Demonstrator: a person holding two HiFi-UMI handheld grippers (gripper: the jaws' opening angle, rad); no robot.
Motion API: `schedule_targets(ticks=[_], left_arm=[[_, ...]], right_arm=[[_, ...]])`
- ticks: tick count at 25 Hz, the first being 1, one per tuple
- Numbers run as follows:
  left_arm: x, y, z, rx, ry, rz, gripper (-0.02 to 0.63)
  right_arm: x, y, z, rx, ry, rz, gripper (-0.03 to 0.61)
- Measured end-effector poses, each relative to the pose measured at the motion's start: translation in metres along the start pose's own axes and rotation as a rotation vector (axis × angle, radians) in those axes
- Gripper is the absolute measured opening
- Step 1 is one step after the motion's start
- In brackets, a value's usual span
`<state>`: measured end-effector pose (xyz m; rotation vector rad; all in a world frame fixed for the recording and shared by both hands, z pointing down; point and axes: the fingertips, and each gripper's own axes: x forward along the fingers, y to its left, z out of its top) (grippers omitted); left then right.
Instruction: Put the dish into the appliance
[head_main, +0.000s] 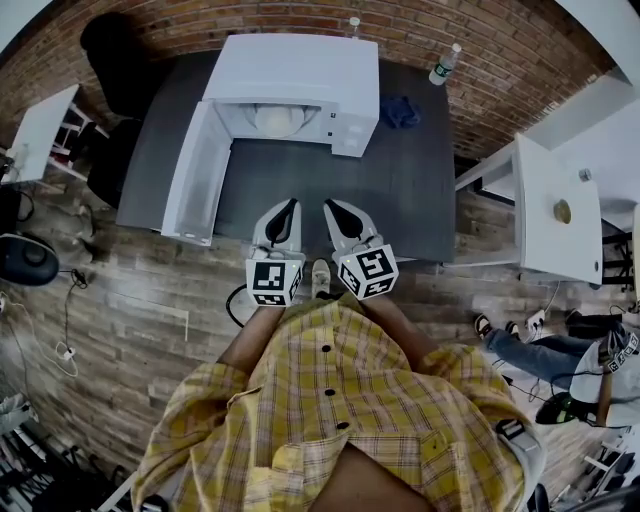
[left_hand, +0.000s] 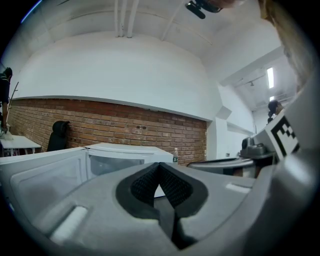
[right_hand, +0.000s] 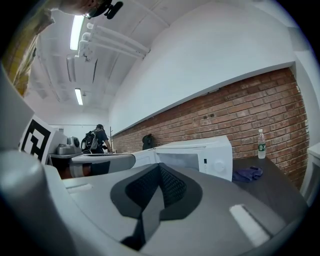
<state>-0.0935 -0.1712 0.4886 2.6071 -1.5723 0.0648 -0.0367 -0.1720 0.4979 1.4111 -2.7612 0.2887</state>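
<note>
A white microwave (head_main: 295, 90) stands at the back of a dark table (head_main: 400, 190), its door (head_main: 195, 175) swung wide to the left. Inside its cavity lies a white dish (head_main: 278, 118). My left gripper (head_main: 287, 207) and right gripper (head_main: 333, 208) hover side by side over the table's front edge, well short of the microwave, both shut and holding nothing. In the left gripper view the jaws of the left gripper (left_hand: 160, 167) meet, with the microwave (left_hand: 125, 155) beyond. In the right gripper view the right gripper (right_hand: 160, 170) is likewise shut, facing the microwave (right_hand: 200, 155).
A blue cloth (head_main: 400, 110) lies right of the microwave, with a water bottle (head_main: 445, 63) at the back right corner and another (head_main: 354, 24) behind the microwave. A white table (head_main: 545, 210) stands to the right, and a black chair (head_main: 115, 60) to the back left.
</note>
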Motion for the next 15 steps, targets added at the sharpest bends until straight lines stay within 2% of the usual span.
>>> schedule_targets(ticks=[15], left_arm=[[-0.022,-0.012,-0.001,0.01,-0.004,-0.017,-0.002]], right_arm=[[-0.023,0.012,0.001,-0.004,-0.009,-0.022,-0.003]])
